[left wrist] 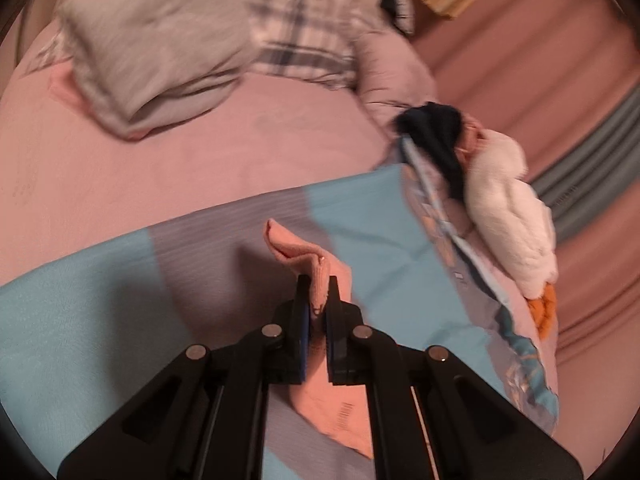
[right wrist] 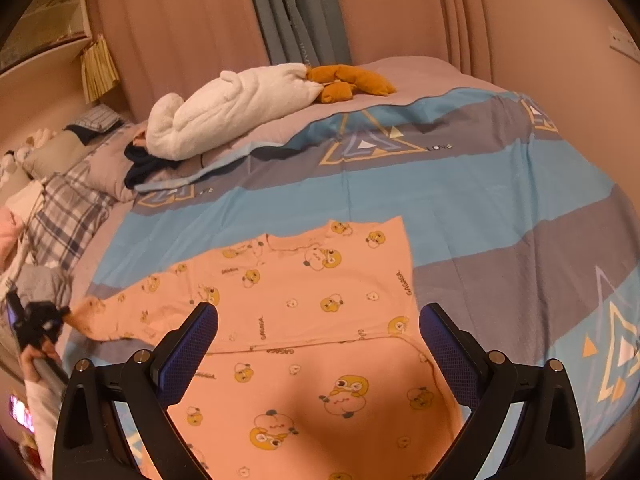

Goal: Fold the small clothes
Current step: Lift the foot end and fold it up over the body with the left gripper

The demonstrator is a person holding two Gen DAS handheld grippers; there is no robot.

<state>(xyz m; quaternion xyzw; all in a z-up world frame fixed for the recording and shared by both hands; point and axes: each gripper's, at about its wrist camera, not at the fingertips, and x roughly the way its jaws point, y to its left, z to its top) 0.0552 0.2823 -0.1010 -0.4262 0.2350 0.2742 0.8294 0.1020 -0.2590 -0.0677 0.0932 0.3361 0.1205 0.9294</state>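
A small peach top (right wrist: 320, 304) printed with yellow cartoon chicks lies flat on the blue-and-grey striped bedspread (right wrist: 500, 200). Its left sleeve (right wrist: 128, 312) stretches out to the left. My left gripper (left wrist: 318, 300) is shut on the cuff of that sleeve (left wrist: 316, 276) and lifts it off the cover; it also shows far left in the right wrist view (right wrist: 60, 316). My right gripper (right wrist: 318, 316) is open, hovering above the body of the top with nothing between its pads.
A white plush duck (right wrist: 224, 108) with orange feet (right wrist: 348, 80) and dark clothing (right wrist: 148, 164) lie at the head of the bed. A grey folded garment (left wrist: 148, 56) and a plaid cloth (left wrist: 304, 36) sit on the pink sheet (left wrist: 200, 160). Curtains (right wrist: 296, 12) hang behind.
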